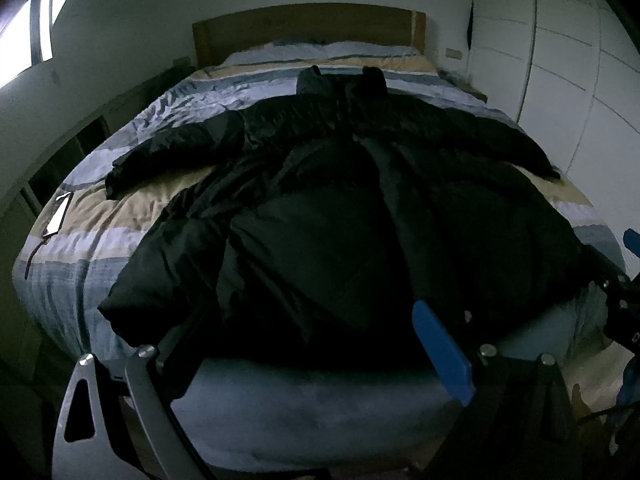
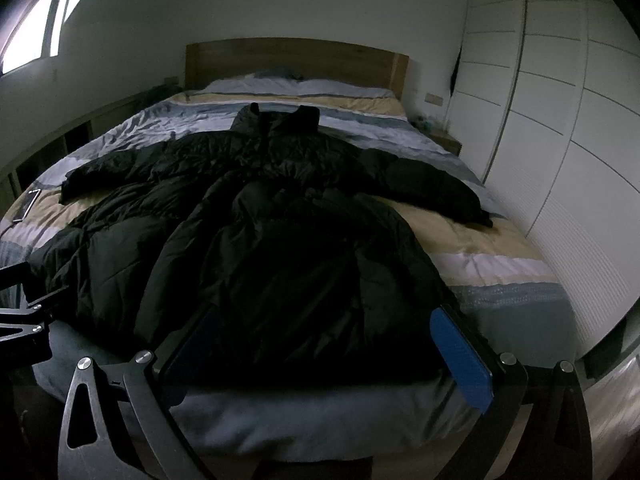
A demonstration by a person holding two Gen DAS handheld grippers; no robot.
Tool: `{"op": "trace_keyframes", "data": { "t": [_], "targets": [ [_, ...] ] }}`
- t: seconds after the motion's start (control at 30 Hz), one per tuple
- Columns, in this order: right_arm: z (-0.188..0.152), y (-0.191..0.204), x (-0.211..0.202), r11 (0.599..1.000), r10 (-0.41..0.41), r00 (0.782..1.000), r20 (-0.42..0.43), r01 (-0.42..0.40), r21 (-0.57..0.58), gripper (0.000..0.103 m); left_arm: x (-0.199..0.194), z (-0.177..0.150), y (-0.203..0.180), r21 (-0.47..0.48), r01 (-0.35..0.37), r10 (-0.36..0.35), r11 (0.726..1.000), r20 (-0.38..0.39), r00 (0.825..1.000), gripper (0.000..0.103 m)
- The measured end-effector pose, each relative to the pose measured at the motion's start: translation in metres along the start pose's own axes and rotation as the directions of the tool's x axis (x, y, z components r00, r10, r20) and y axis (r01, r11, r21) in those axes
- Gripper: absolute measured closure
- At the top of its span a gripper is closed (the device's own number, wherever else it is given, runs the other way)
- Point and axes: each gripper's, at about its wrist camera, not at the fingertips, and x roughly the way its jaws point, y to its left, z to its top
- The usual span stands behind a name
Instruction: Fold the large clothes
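A long black padded coat (image 1: 320, 208) lies spread on the bed, collar toward the headboard, both sleeves stretched out to the sides; it also shows in the right wrist view (image 2: 280, 232). Its hem reaches the foot edge of the bed. My left gripper (image 1: 304, 344) is open, its blue fingers (image 1: 440, 356) wide apart just in front of the hem's left part, holding nothing. My right gripper (image 2: 324, 344) is open too, its blue fingers (image 2: 460, 356) either side of the hem's right part, holding nothing. The right gripper also shows at the right edge of the left wrist view (image 1: 624, 304).
The bed (image 1: 100, 216) has a striped blue, white and beige duvet and a wooden headboard (image 1: 308, 28). A phone (image 1: 58, 214) lies near the bed's left edge. White wardrobe doors (image 2: 560, 120) stand along the right side. A window (image 1: 24, 36) is at the far left.
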Motion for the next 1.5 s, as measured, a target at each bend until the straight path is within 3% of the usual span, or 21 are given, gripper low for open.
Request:
{"op": "trace_keyframes", "data": {
  "t": [1.5],
  "targets": [
    [0.009,0.014,0.003,0.997,0.002,1.000,-0.009,-0.003,-0.079,0.000,0.026,-0.003,0.009,-0.048,0.085,-0.090,0.995,-0.112,0.990,0.006]
  ]
}}
